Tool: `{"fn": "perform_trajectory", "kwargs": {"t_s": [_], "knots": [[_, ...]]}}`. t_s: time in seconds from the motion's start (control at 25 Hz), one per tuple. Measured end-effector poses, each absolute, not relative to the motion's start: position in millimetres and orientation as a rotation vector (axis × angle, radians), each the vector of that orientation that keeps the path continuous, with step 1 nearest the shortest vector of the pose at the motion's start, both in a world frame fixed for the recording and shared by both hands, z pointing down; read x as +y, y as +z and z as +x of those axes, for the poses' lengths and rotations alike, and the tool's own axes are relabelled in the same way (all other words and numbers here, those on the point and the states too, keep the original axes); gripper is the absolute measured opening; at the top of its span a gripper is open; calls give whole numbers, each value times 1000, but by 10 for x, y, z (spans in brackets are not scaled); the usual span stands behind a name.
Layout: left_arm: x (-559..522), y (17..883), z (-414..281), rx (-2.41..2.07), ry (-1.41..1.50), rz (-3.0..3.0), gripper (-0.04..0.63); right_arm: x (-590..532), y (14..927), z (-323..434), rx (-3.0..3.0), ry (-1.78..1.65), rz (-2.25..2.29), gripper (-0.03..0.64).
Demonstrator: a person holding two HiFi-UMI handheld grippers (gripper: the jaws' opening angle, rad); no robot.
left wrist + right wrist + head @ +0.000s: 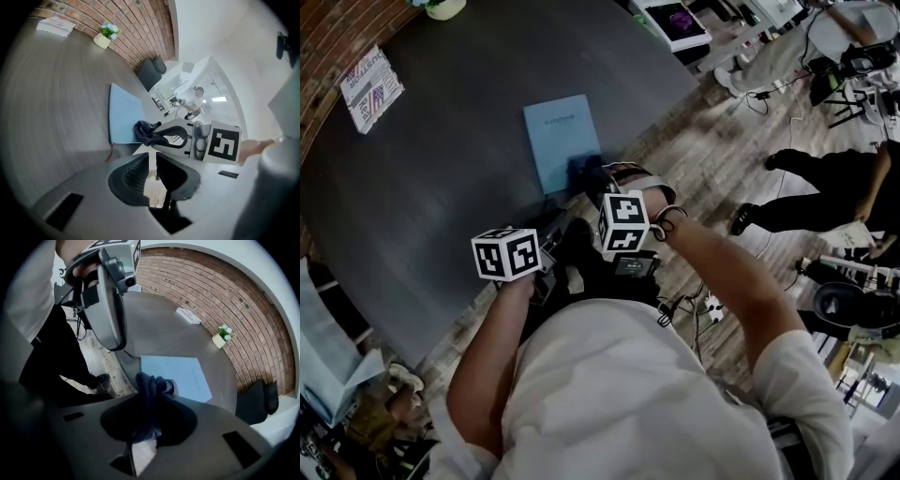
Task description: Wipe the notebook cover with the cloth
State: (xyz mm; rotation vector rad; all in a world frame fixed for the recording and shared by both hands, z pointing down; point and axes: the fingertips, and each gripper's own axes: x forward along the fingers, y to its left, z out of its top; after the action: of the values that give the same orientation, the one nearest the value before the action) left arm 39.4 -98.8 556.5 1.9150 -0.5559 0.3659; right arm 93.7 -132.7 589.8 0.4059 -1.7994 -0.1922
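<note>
Right tongs (152,397) are clamping the dark cloth (149,383), which is hanging at the near corner of the light blue notebook (180,373); probably touching it, hard to say. Left tongs (152,161) are sitting closed on nothing, off the notebook; so nothing's pinning it, and I'm guessing a firm wipe is going to shove it across the dark round surface (441,178). Room's looking office-y: brick wall (225,291), 1 little potted plant (107,33), wood floor (741,141).
</note>
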Motion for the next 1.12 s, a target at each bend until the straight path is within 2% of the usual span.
{"fn": "perform_trajectory", "kwargs": {"t_s": [0.56,1.12], "knots": [[-1015,5118,83,-548,257,1985,55,-901,5529,800,-1891,-64,411,86],[-1040,4274,-405,-590,46,2119,55,-888,4500,503,-2133,223,818,86]]}}
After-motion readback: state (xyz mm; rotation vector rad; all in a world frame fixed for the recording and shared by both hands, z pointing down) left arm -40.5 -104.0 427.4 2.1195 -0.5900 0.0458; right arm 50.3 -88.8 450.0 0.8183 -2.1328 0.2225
